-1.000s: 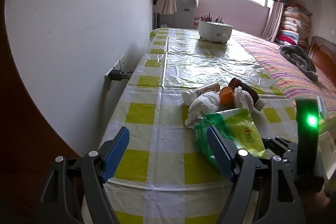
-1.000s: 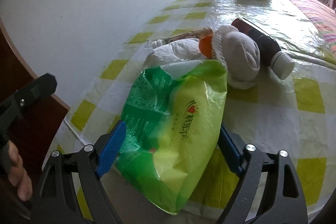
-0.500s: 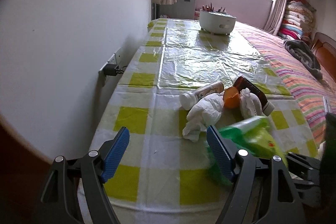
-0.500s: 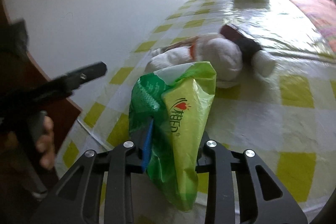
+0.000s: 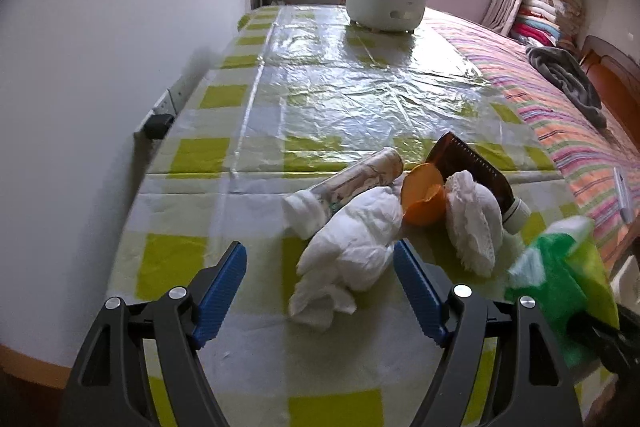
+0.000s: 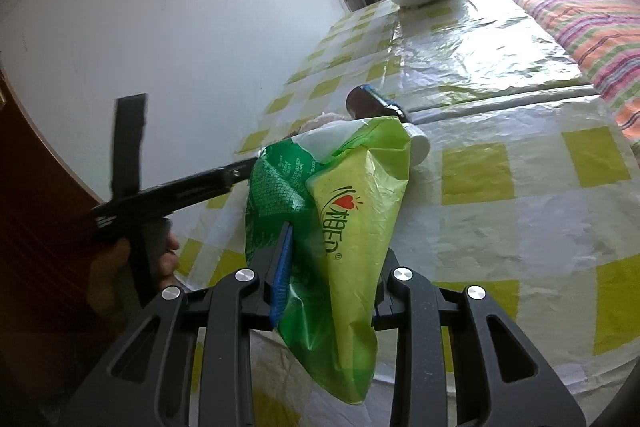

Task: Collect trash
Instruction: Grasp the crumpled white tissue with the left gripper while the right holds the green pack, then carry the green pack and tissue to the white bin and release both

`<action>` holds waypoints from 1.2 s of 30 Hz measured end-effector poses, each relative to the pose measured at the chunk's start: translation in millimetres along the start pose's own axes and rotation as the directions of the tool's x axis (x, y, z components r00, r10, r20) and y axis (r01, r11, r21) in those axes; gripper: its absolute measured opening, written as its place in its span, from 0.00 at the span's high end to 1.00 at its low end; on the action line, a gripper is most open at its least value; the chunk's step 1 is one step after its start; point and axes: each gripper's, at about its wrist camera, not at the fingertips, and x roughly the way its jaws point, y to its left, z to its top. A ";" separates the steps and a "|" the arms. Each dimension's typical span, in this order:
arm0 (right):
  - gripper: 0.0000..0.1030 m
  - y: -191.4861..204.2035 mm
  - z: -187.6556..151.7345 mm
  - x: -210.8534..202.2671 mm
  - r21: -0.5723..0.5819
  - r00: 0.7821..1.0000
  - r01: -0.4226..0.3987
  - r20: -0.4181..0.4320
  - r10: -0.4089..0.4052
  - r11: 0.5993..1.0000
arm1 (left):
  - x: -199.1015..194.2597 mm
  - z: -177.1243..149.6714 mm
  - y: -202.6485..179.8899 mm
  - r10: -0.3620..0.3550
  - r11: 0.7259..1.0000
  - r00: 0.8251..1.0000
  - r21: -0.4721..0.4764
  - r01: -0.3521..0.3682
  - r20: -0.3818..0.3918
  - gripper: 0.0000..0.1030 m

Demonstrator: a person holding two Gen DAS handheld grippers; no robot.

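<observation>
My right gripper (image 6: 330, 259) is shut on a green and yellow plastic bag (image 6: 344, 211) and holds it up off the table; the bag also shows at the right of the left wrist view (image 5: 560, 279). My left gripper (image 5: 320, 287) is open and empty, just short of a crumpled white tissue (image 5: 356, 243). Behind it lie a small pale bottle (image 5: 352, 183), an orange peel (image 5: 424, 195), another white wad (image 5: 476, 223) and a brown bottle (image 5: 476, 171). In the right wrist view the bag hides most of the pile; the brown bottle (image 6: 372, 103) peeks out.
The table has a yellow-checked plastic cloth (image 5: 344, 91) and stands against a white wall (image 5: 100, 47) with a socket and plug (image 5: 158, 123). A white pot (image 5: 384, 7) stands at the far end. A striped bed (image 5: 560, 115) runs along the right.
My right gripper has shut on the bag and lifted it off the table. My left gripper has moved forward toward the tissue pile, still open.
</observation>
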 end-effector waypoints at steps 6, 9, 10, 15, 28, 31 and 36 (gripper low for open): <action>0.73 -9.7 1.7 -8.2 0.024 1.000 0.000 0.015 0.000 1.000 | 21.3 3.6 -10.4 0.009 1.000 0.999 0.020 -0.008 -0.052 0.47; 0.73 -15.4 -2.3 -11.9 0.043 1.000 0.005 0.019 -0.005 0.999 | 30.1 1.5 -9.4 -0.012 1.000 0.996 0.003 0.012 -0.086 0.70; 0.73 -17.3 -2.5 -12.8 0.048 1.000 0.004 0.019 -0.005 0.999 | 29.9 1.0 -9.6 -0.012 1.000 0.996 0.005 0.012 -0.084 0.71; 0.73 -17.8 -1.7 -27.3 0.048 0.998 0.021 0.052 -0.023 0.999 | 22.6 -2.0 -10.5 0.003 1.000 0.998 -0.007 -0.004 -0.066 0.79; 0.73 -26.8 -1.8 -67.9 0.047 0.989 0.061 0.129 -0.067 0.997 | -36.8 -19.2 -30.7 -0.017 1.000 0.999 0.020 0.016 0.047 0.79; 0.73 -30.3 -2.8 -77.7 0.042 0.986 0.077 0.146 -0.083 0.996 | -51.3 -21.8 -48.5 -0.047 0.998 0.996 0.049 0.043 0.077 0.79; 0.73 -42.9 -5.7 -92.8 0.051 0.979 0.107 0.170 -0.114 0.993 | -66.6 -27.7 -80.3 -0.121 0.988 0.988 0.106 0.111 0.093 0.79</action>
